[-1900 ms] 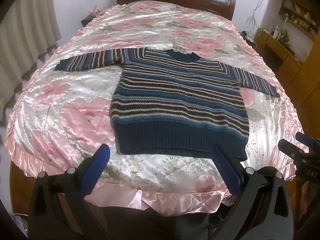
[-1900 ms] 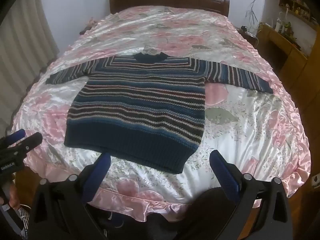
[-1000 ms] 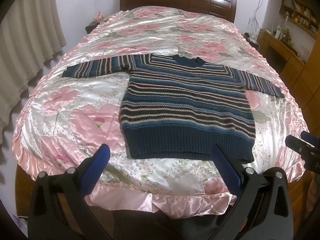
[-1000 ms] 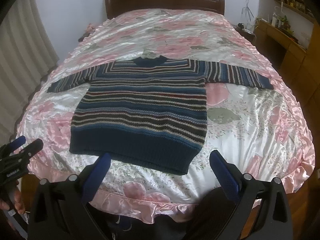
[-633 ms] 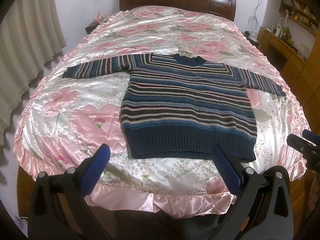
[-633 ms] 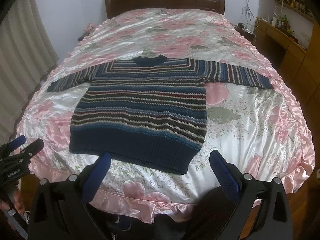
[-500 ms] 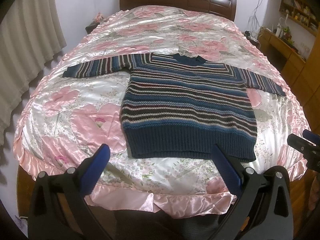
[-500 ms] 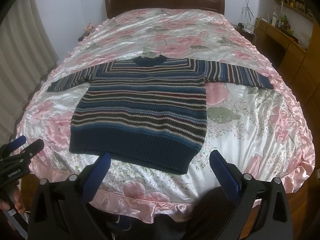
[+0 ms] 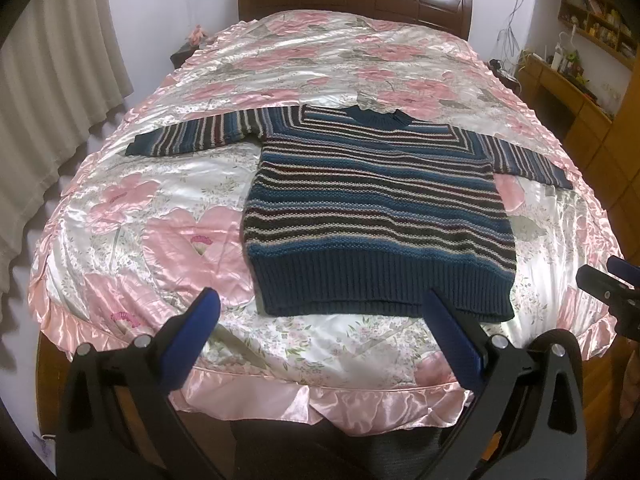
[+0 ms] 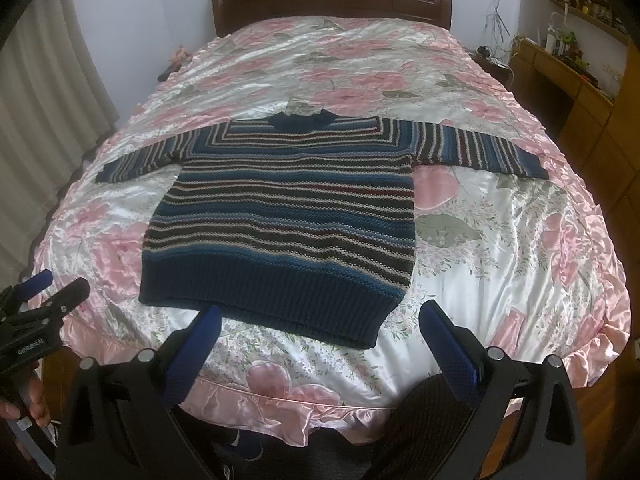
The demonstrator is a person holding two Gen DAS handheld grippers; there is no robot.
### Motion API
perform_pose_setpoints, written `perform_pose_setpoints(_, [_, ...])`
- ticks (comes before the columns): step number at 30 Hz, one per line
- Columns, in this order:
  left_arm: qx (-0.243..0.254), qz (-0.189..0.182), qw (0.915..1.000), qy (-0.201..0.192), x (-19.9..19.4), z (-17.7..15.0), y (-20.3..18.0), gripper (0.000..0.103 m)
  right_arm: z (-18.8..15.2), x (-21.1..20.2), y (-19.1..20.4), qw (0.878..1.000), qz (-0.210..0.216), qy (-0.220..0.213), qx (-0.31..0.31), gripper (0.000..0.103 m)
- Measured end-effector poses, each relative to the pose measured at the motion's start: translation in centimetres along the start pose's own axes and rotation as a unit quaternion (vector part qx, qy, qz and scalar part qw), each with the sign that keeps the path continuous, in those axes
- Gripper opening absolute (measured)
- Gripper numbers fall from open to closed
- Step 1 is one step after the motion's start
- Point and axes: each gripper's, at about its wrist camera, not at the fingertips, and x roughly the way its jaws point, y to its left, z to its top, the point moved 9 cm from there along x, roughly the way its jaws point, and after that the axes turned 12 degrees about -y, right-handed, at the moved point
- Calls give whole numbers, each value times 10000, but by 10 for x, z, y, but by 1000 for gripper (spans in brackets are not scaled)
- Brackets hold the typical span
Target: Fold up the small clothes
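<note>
My left gripper (image 9: 320, 312) and right gripper (image 10: 318, 322) both gape wide, empty, above the bed's foot; the blue striped knitted sweater (image 9: 376, 216) lies flat at twelve o'clock on the pink floral satin bedspread (image 9: 160, 220).

Both wrist views from bed's (image 9: 280, 392) foot, facing headboard (image 10: 332, 0), sharing sweater (image 9: 376, 216)

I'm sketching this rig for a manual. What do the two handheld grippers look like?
Both match: the left gripper and right gripper have black plastic bodies, angled arms with silver round fasteners, and two fingers faced with textured blue pads. The left gripper's side carries small white lettering, too small to read surely.
</note>
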Motion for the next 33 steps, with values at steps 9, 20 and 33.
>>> perform_pose_setpoints(9, [-1, 12, 10000, 18, 0, 0, 0, 100, 0, 0, 1, 10000, 6, 7, -12, 99])
perform_pose_setpoints(20, [80, 10, 10000, 7, -3, 4, 0, 100, 3, 0, 5, 10000, -1, -3, 8, 99])
perform_pose_setpoints(33, [78, 22, 10000, 12, -3, 4, -1, 100, 4, 0, 6, 10000, -1, -16, 18, 99])
